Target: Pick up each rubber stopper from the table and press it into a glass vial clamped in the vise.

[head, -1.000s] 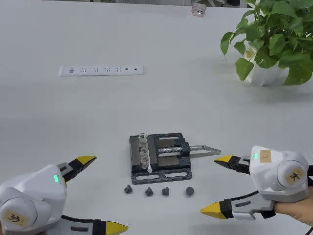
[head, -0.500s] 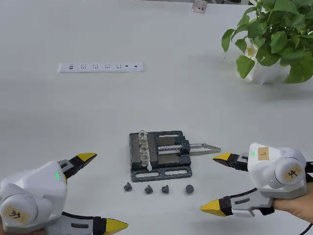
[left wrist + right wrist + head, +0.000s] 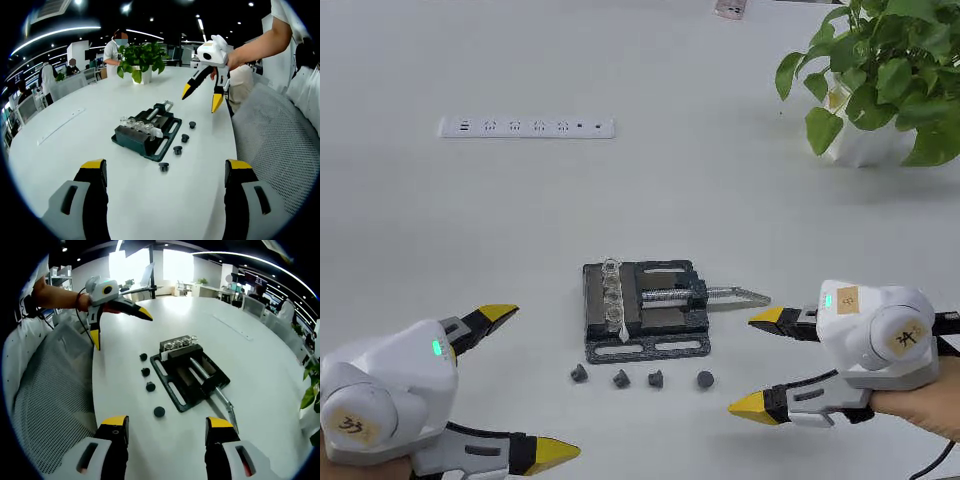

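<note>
A dark vise stands mid-table with a row of glass vials clamped at its left end. Several dark rubber stoppers lie in a line in front of it, from one stopper to another stopper. My left gripper hovers open at the near left, empty. My right gripper hovers open at the near right, empty, just right of the stoppers. In the left gripper view the vise, vials and the nearest stopper lie ahead. The right gripper view has the vise and a stopper.
The vise's handle sticks out to the right, toward my right gripper. A white power strip lies at the far left and a potted plant stands at the far right. A mesh chair sits beside the table edge.
The head camera has tilted a little, shifting the picture. Both grippers stay open in about the same places, and nothing on the table has moved.
</note>
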Tool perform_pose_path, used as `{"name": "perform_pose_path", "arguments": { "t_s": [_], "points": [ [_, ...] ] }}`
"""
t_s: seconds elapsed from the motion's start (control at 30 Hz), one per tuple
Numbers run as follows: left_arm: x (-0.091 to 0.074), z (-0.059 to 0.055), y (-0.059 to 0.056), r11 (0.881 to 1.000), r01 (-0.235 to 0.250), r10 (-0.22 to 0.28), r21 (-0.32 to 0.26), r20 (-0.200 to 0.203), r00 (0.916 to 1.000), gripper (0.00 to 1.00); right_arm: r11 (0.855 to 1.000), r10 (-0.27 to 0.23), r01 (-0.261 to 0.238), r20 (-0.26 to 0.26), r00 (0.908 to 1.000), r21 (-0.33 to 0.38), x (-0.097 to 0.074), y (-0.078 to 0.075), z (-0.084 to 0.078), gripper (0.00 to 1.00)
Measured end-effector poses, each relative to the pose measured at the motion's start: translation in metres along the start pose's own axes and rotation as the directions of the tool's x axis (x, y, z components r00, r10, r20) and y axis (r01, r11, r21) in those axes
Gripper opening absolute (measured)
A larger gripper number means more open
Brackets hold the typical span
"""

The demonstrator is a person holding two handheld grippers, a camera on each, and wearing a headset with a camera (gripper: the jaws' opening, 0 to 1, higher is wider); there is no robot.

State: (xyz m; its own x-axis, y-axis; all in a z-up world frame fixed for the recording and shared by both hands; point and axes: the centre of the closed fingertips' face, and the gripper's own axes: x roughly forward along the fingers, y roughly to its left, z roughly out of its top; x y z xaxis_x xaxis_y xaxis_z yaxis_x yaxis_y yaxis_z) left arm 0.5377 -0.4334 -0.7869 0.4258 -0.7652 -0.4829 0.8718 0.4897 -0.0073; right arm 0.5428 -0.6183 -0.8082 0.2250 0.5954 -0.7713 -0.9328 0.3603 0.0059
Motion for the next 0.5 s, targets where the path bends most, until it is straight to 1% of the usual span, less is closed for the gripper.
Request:
{"name": "perform_pose_path", "arguments": {
  "t_s": [0.13,0.17,0.23,0.37,0.5],
  "points": [
    [0.0,0.0,0.0,1.0,0.0,0.0,0.001,0.001,1.0,0.97,0.999,0.013,-0.014,-0.031,0.9994,-0.03,0.002,0.001,0.003,0.54],
    [0.0,0.0,0.0,1.0,-0.001,0.001,0.0,0.002,1.0,0.97,0.999,0.021,-0.023,-0.05,0.9985,-0.039,0.003,0.002,0.002,0.51],
    [0.0,0.0,0.0,1.0,-0.002,0.002,-0.002,0.003,1.0,0.97,0.997,0.037,-0.041,-0.07,0.9969,-0.064,0.006,0.004,0.003,0.48],
    [0.0,-0.001,0.0,1.0,-0.002,0.002,-0.004,0.005,1.0,0.97,0.992,0.063,-0.075,-0.117,0.9912,-0.103,0.011,0.005,0.002,0.39],
    [0.001,-0.001,0.001,1.0,-0.004,0.004,-0.008,0.008,1.0,0.97,0.985,0.084,-0.104,-0.152,0.9848,-0.135,0.017,0.008,0.004,0.34]
  ]
}}
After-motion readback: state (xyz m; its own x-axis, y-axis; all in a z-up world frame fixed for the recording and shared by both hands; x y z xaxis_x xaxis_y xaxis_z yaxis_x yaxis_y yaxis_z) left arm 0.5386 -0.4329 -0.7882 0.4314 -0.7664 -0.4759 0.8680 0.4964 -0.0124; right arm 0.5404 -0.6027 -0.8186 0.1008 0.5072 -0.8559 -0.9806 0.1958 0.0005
